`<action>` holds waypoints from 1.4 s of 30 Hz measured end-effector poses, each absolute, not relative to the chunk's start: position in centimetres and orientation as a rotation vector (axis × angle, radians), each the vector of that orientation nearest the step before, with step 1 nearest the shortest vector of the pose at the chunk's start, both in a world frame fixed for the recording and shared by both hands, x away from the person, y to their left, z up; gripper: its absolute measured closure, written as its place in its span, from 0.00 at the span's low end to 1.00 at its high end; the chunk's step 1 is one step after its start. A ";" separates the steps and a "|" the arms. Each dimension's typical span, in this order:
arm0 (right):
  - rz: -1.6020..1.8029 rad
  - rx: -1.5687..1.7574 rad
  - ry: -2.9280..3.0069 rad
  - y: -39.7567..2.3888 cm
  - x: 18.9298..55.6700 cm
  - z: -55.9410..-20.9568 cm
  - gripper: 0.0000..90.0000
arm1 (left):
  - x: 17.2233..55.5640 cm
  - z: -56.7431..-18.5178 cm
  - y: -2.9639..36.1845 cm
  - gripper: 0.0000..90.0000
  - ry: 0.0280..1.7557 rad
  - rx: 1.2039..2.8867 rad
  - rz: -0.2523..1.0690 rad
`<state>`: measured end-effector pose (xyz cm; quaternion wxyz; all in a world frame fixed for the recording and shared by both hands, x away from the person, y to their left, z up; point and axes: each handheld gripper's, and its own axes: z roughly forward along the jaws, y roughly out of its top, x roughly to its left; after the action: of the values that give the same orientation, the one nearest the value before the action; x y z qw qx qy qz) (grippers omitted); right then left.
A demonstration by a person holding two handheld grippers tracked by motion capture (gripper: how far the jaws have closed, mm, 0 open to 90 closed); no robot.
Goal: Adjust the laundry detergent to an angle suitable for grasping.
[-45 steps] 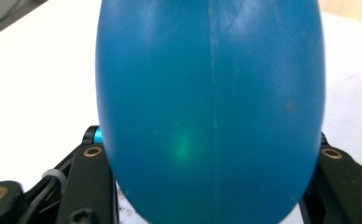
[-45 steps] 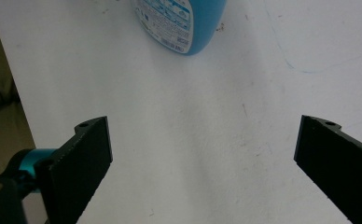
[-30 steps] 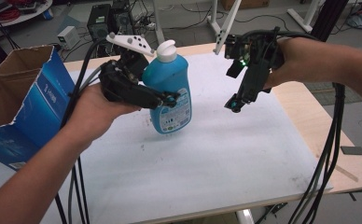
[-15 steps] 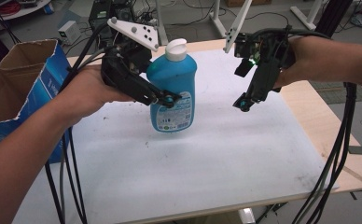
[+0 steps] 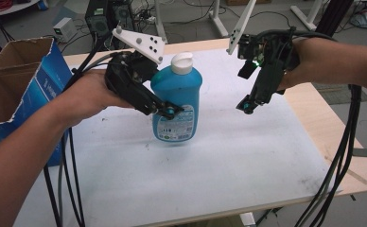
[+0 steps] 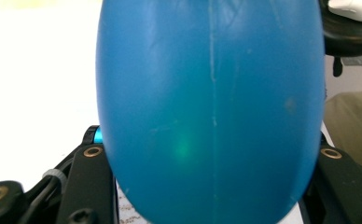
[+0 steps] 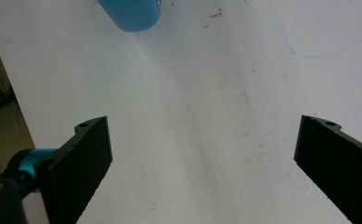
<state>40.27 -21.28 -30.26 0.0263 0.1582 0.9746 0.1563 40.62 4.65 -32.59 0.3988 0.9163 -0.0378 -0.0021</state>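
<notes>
A blue detergent bottle (image 5: 178, 90) with a white cap and a printed label stands upright over the white table sheet (image 5: 229, 161). I cannot tell whether its base touches the sheet. My left gripper (image 5: 173, 110) comes in from the left and is shut on the bottle's lower body, one jaw across the label. In the left gripper view the bottle (image 6: 212, 107) bulges between the two jaws of the left gripper (image 6: 212, 191). My right gripper (image 5: 246, 107) hangs to the bottle's right, apart from it, pointing down. Its jaws (image 7: 202, 154) stand wide open over bare sheet, with the bottle's blue edge (image 7: 132, 14) farther off.
An open cardboard box (image 5: 16, 80) with blue printed sides stands at the table's left edge. Bare wood (image 5: 328, 127) shows along the right side of the table. Black cables (image 5: 347, 142) hang from both grippers. Computer cases and stand legs lie beyond the far edge.
The bottle, tilted in my left gripper a second ago, now stands upright. The right gripper has stayed in about the same place, open.
</notes>
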 end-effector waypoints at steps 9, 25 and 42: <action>0.463 0.496 3.017 -21.2 40.5 -30.4 0.04 | 40.6 -34.9 5.0 0.50 -0.105 2.295 -0.041; 0.455 0.509 3.023 -21.2 40.6 -30.6 0.04 | 40.8 -35.8 5.4 0.50 -0.121 2.305 -0.062; 0.450 0.501 3.023 -20.8 40.5 -30.6 0.04 | 40.3 -35.9 5.7 0.35 -0.084 2.337 -0.068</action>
<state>40.49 -20.81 -30.61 0.0224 0.1616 0.9759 0.1452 40.25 5.74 -35.92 0.3902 0.9197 -0.0331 -0.0268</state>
